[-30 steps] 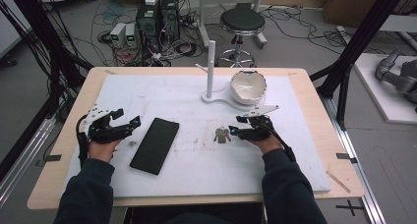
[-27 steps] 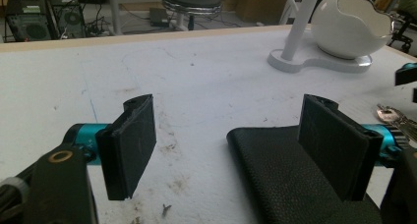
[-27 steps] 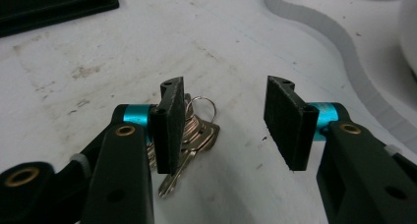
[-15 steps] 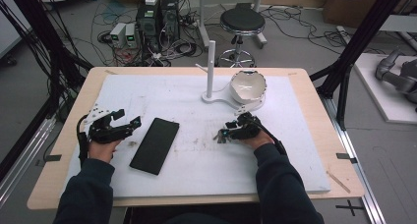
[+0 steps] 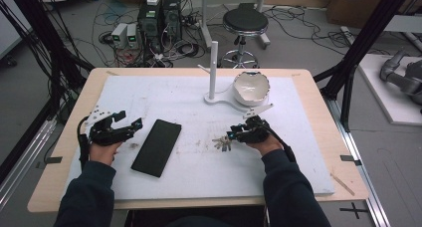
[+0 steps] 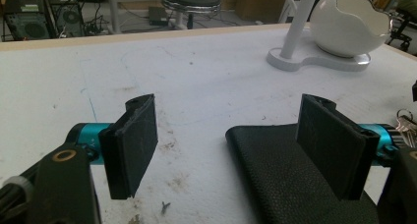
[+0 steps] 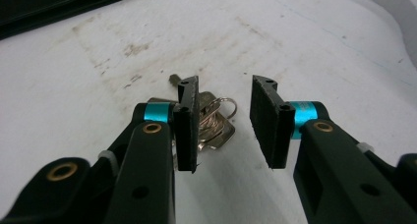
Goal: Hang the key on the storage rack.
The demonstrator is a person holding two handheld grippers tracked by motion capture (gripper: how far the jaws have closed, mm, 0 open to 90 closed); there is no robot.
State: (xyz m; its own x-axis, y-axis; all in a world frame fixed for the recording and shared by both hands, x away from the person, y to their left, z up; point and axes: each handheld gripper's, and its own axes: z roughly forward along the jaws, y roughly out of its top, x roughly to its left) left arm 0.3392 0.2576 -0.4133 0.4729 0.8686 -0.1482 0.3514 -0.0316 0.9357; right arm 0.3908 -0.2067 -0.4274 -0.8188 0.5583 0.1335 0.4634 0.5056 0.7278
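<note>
1. Right gripper (image 5: 236, 136) has slid left since a second ago and now sits at the bunch of keys (image 5: 222, 144); left gripper (image 5: 130, 123) holds its place.
2. Counter (image 5: 308, 82) carries a white mat (image 5: 189, 102).
3. Black wallet (image 5: 157, 147) lies flat between the two grippers, just right of the left one.
4. White stand (image 5: 213, 70) with its cracked bowl (image 5: 251, 87) sits at the back.
5. Left jaws are wide apart, empty.
6. Right jaws are parted, keys (image 7: 211, 121) beside the left jaw, not clamped.
</note>
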